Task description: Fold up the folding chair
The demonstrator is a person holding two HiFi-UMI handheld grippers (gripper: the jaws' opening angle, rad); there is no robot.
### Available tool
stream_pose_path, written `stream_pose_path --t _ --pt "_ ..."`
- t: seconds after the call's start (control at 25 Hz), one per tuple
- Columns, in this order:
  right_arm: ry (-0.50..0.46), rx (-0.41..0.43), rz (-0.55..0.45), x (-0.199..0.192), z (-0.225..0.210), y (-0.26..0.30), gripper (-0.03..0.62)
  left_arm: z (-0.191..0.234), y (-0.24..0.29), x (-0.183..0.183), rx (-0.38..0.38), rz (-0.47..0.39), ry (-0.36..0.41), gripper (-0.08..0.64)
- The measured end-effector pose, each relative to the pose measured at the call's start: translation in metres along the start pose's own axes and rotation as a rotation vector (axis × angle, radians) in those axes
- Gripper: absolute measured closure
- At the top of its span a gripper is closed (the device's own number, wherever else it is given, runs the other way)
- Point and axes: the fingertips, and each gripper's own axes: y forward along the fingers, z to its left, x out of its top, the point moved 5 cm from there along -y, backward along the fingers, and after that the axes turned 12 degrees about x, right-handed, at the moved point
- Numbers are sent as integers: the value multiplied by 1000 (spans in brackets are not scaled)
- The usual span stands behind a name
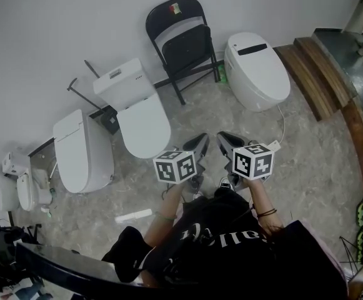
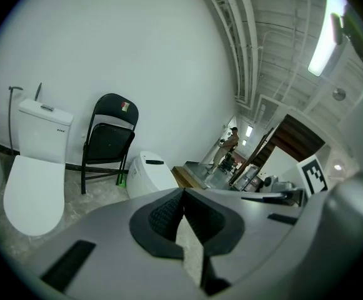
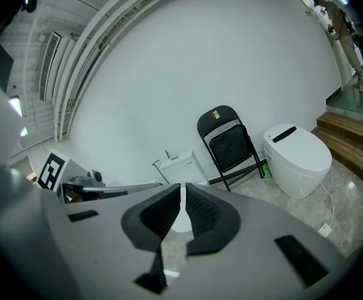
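A black metal folding chair stands against the white wall at the far side, its seat turned up flat toward the backrest; it also shows in the left gripper view and the right gripper view. My left gripper and right gripper hang side by side close to my body, well short of the chair and pointing toward it. The left gripper has its pads together and holds nothing. Only a thin slit shows at the tips of the right gripper, which is also empty.
A white toilet stands left of the chair, another further left, and a rounded smart toilet to its right. Wooden steps rise at the far right. A person stands far off in the left gripper view.
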Motion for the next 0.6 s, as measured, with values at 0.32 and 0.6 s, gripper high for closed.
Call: stream_pose_path --t 0.32,0.6 --pt "-3 3 8 2 -1 -5 557 -3 -1 -5 18 14 8 555" --pt "-22 6 18 2 1 9 557 14 -1 -6 33 17 3 555"
